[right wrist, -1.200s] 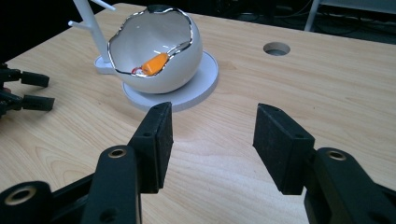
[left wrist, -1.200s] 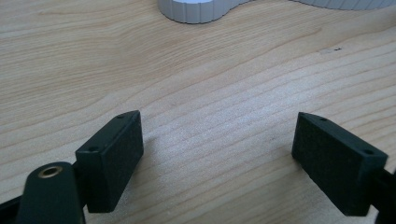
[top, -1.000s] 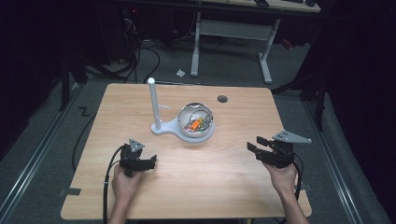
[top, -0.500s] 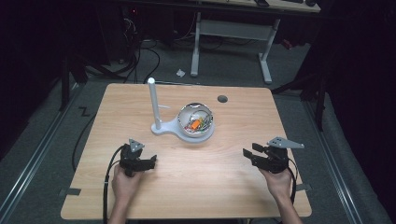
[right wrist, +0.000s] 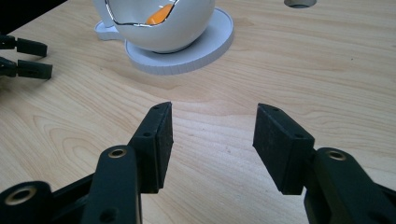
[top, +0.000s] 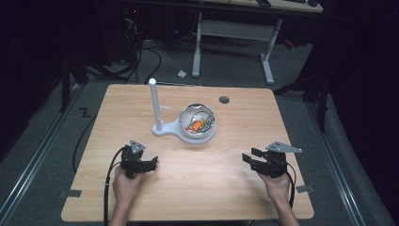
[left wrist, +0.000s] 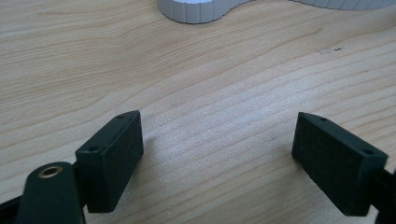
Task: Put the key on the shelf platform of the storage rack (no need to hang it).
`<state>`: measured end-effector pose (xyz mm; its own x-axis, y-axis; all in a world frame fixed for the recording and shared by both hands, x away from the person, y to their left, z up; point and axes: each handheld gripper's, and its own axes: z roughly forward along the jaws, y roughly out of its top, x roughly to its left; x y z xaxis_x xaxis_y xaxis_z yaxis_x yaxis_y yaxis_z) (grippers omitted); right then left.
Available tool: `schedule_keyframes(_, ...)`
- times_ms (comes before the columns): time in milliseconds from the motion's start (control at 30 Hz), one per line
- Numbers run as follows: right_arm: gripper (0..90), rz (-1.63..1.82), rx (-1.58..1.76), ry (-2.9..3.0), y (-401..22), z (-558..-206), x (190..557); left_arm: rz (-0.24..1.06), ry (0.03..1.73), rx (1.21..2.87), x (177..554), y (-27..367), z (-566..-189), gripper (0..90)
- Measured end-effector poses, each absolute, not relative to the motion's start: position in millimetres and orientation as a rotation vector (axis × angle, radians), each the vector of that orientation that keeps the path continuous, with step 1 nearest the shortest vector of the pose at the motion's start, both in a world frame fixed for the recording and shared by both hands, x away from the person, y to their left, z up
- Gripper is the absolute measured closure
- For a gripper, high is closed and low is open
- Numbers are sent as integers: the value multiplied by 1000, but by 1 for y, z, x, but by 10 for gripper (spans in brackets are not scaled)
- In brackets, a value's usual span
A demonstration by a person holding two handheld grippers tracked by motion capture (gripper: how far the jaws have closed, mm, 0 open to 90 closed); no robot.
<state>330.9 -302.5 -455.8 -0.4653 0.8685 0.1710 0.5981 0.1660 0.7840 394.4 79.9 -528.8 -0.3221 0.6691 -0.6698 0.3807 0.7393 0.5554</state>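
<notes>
Now the left hand-held gripper [top: 149,164] is seen low over the near left part of the light wooden table [top: 263,123], its jaws spread wide with only bare wood grain framed between them in the left gripper view. Over on the near right, the right hand-held gripper [top: 249,158] is likewise held apart and empty, its jaws aimed towards the table's middle; in the right gripper view [right wrist: 210,140] bare wood is framed between the pads. Well apart from both, near the table's centre, a white bowl [top: 207,117] with small orange and mixed-colour bits inside is seated on a white stand [top: 170,130]. From that stand's left lobe a white post [top: 155,103] is raised, its long axis upright, top pointing straight up. Beyond the bowl, a round dark hole [top: 224,100] is cut into the table. No label or writing can be read on anything.
</notes>
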Motion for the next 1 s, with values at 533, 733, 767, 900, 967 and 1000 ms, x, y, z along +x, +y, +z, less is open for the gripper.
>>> schedule_keyframes(533, 479, 1181, 1451, 2146, -297, -478, 328, 366, 1949, 800, 394, 80, -529, 169)
schedule_keyframes(733, 480, 1162, 1466, 2161, -295, -486, 329, 366, 1950, 799, 394, 80, -529, 169)
schedule_keyframes(767, 480, 1161, 1471, 2165, -295, -489, 329, 365, 1950, 799, 394, 80, -529, 169)
schedule_keyframes(900, 479, 1145, 1470, 2166, -293, -492, 329, 366, 1950, 799, 394, 80, -529, 169)
schedule_keyframes(967, 476, 1132, 1471, 2171, -292, -495, 330, 365, 1950, 799, 394, 80, -529, 169)
schedule_keyframes(1000, 476, 1123, 1469, 2172, -292, -496, 330, 365, 1950, 799, 394, 80, -529, 169)
